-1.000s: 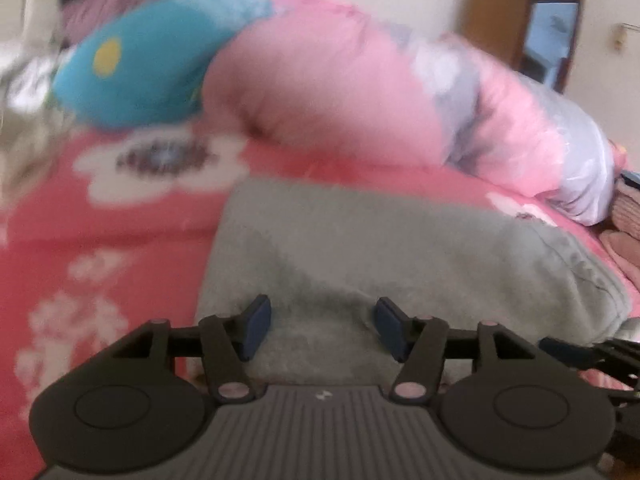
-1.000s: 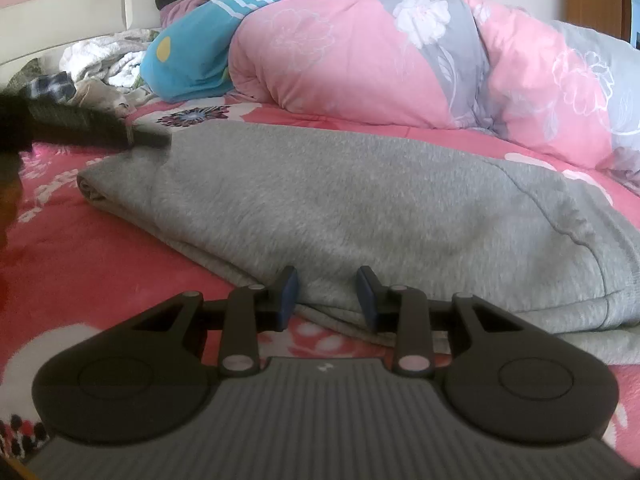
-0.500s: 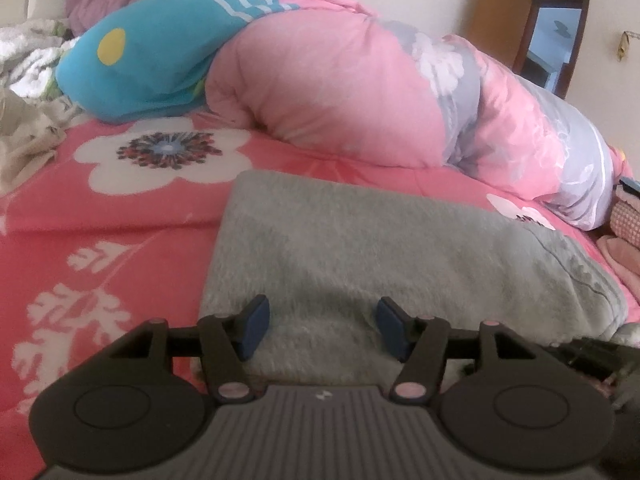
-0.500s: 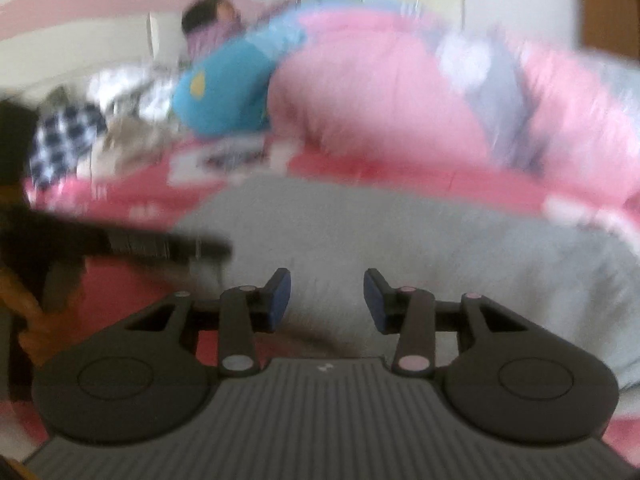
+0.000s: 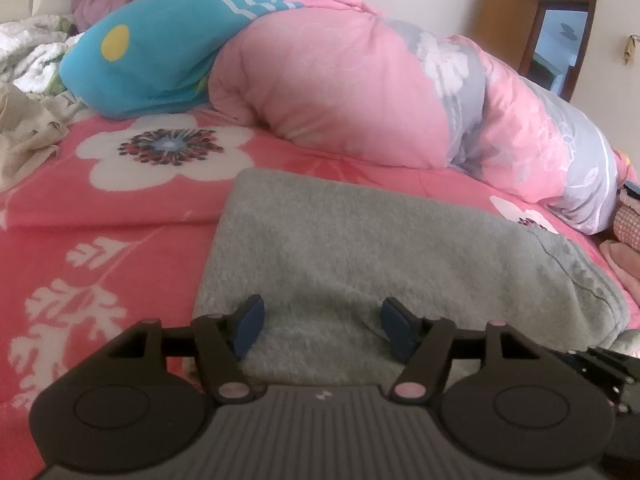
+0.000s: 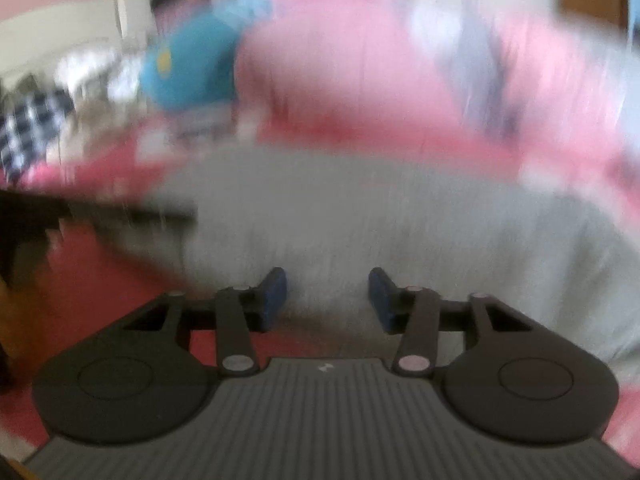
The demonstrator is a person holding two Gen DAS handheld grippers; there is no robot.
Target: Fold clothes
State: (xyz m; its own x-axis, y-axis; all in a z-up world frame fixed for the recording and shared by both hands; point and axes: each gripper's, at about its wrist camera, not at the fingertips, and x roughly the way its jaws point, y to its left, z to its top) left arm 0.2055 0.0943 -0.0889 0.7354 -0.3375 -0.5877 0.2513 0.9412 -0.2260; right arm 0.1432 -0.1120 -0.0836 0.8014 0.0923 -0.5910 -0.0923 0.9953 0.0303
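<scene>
A: What fills the scene?
B: A bed (image 5: 120, 208) under a pink floral blanket, with a rolled pink quilt (image 5: 360, 92) at the back.
A: And the clothing?
B: A folded grey garment (image 5: 380, 256) lies flat on the bed, beneath both tools.
A: Are they gripping?
B: No. The left tool (image 5: 322, 330) and right tool (image 6: 327, 300) have just been opening, pads apart, holding nothing; the right view is blurred.
</scene>
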